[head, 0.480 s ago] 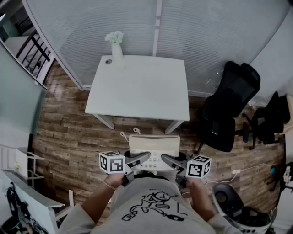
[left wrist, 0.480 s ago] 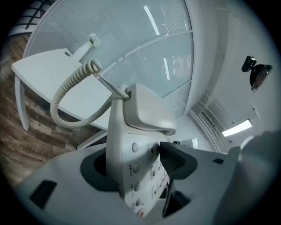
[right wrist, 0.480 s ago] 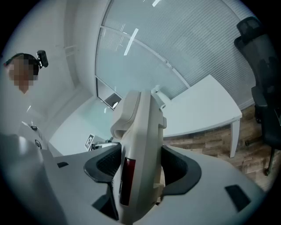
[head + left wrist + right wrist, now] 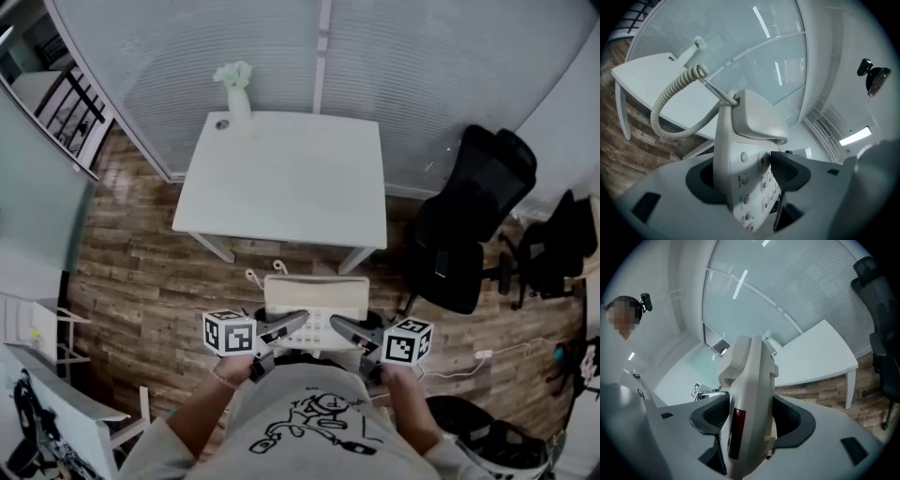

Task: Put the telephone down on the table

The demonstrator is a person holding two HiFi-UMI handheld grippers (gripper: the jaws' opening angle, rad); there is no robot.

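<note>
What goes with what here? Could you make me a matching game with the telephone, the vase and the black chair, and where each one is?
1 telephone
2 vase
3 black chair

A on the table's far left corner
B on the wooden floor, right of the table
C clamped between left gripper and right gripper

Pairs: 1-C, 2-A, 3-B

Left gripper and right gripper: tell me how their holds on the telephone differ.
The left gripper clamps the telephone over its keypad; the right gripper clamps the edge with a dark red strip. The coiled cord shows beside the left gripper, not the right gripper. Both hold the telephone short of the table.
</note>
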